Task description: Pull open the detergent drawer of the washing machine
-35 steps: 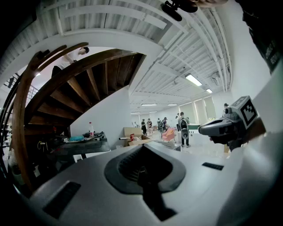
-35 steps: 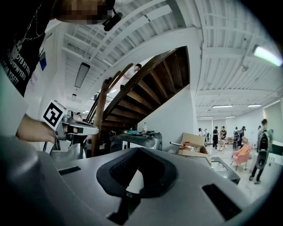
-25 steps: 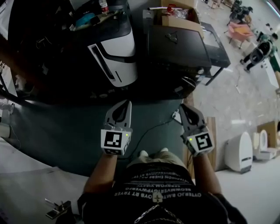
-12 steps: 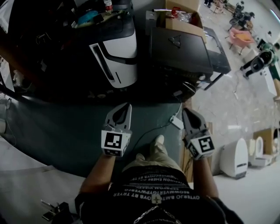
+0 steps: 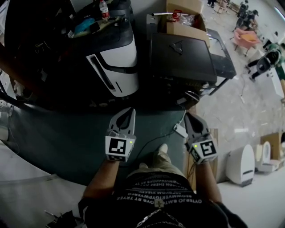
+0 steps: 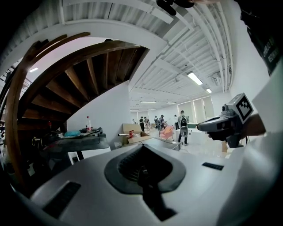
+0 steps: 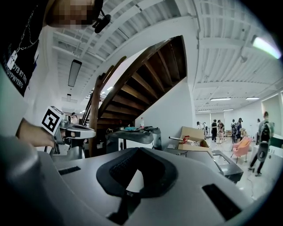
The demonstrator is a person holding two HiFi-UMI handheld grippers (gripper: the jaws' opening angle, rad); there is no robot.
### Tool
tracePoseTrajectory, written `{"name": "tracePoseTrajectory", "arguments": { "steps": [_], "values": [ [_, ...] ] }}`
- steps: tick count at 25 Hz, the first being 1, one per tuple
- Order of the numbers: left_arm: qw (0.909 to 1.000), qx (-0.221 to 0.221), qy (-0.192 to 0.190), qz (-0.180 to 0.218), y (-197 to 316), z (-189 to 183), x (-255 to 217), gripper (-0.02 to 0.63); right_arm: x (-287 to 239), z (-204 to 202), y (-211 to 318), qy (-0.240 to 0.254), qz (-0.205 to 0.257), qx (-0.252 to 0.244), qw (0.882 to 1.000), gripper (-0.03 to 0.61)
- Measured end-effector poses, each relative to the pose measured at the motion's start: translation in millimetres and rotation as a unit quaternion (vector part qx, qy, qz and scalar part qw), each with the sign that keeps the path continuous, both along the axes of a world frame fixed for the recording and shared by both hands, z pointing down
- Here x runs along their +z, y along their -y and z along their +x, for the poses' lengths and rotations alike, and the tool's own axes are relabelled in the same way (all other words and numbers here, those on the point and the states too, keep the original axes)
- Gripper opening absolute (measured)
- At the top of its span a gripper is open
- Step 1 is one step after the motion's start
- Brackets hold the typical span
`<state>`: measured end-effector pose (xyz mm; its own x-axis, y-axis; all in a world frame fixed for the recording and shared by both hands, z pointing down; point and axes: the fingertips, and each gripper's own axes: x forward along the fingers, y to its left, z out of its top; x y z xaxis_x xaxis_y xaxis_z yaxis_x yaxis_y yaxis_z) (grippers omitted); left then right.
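Two appliances stand side by side ahead of me: a white-fronted one with a dark lid (image 5: 113, 67) (image 6: 84, 148) (image 7: 132, 137), and to its right a black boxy one (image 5: 182, 55). I cannot make out a detergent drawer on either. My left gripper (image 5: 128, 111) (image 6: 142, 170) (image 7: 75, 130) is shut and empty, held level in the air short of the white appliance. On the other side, my right gripper (image 5: 191, 117) (image 7: 128, 187) (image 6: 221, 126) hangs short of the black one, its fingers drawn together with nothing between them. Neither gripper touches anything.
An open cardboard box (image 5: 187, 18) sits behind the black appliance. A bottle (image 5: 103, 6) and clutter top the white one. A cable and power strip (image 5: 180, 130) lie on the dark floor mat (image 5: 58, 138). White toilets (image 5: 242, 164) stand at right. People (image 5: 262, 55) are farther off; a wooden staircase (image 6: 66, 75) rises overhead.
I have stepped forward: both appliances sit lower and nearer in the head view. Both grippers travelled with me, keeping their level pose and staying shut.
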<state>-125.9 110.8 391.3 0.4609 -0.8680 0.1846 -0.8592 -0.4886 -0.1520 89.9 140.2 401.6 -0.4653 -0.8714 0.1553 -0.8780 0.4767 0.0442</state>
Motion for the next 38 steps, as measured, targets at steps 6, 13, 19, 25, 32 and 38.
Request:
{"name": "tracePoseTrajectory", "arguments": {
  "steps": [6, 13, 19, 25, 32, 38],
  "values": [
    [0.9999, 0.008, -0.004, -0.009, 30, 19, 1, 0.004, 6, 11, 32, 0.001, -0.003, -0.003, 1.000, 0.002],
    [0.9998, 0.007, 0.000, -0.021, 62, 32, 12, 0.003, 8, 28, 63, -0.005, -0.007, 0.001, 1.000, 0.002],
    [0.9997, 0.009, 0.001, -0.021, 89, 46, 13, 0.003, 3, 36, 90, 0.001, -0.008, -0.005, 1.000, 0.002],
    [0.9998, 0.004, 0.007, -0.018, 116, 64, 6, 0.003, -2, 54, 119, 0.003, -0.006, -0.013, 1.000, 0.002],
    [0.9999, -0.004, 0.002, -0.013, 144, 91, -1, 0.003, -6, 73, 152, 0.017, -0.005, -0.033, 0.999, 0.002],
    [0.9998, -0.014, 0.000, -0.013, 156, 100, 2, 0.003, -1, 82, 176, 0.006, -0.001, -0.045, 0.999, 0.002]
  ]
}}
